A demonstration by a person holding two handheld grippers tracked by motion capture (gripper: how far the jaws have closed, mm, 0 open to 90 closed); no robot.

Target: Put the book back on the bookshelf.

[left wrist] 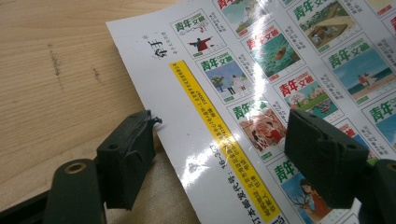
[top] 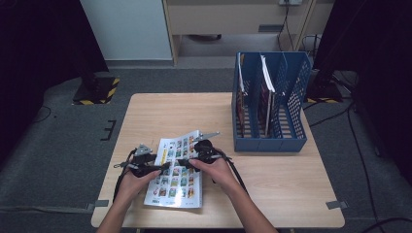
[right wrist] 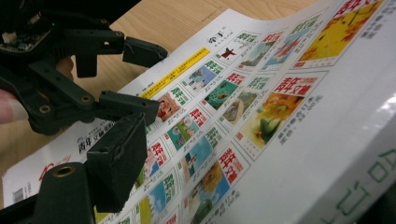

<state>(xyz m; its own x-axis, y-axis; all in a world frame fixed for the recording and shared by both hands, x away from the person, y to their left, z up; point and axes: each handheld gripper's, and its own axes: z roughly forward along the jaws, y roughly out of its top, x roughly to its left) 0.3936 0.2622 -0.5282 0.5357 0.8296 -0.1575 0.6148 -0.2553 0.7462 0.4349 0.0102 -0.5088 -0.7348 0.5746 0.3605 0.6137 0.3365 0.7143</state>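
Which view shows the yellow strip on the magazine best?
The left gripper view: the yellow strip runs close and sharp between the left tool's open jaws. The right gripper view shows it farther off, beyond the left tool; the high view shows it tiny.

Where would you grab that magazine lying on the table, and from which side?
Probably the magazine by its long left edge, coming in level from the left. It lies flat on the table, and the open left tool already straddles that edge there.

Magazine (top: pixel 177 170) flat on table (top: pixel 272 179), near edge; file rack (top: pixel 271 104) behind-right.
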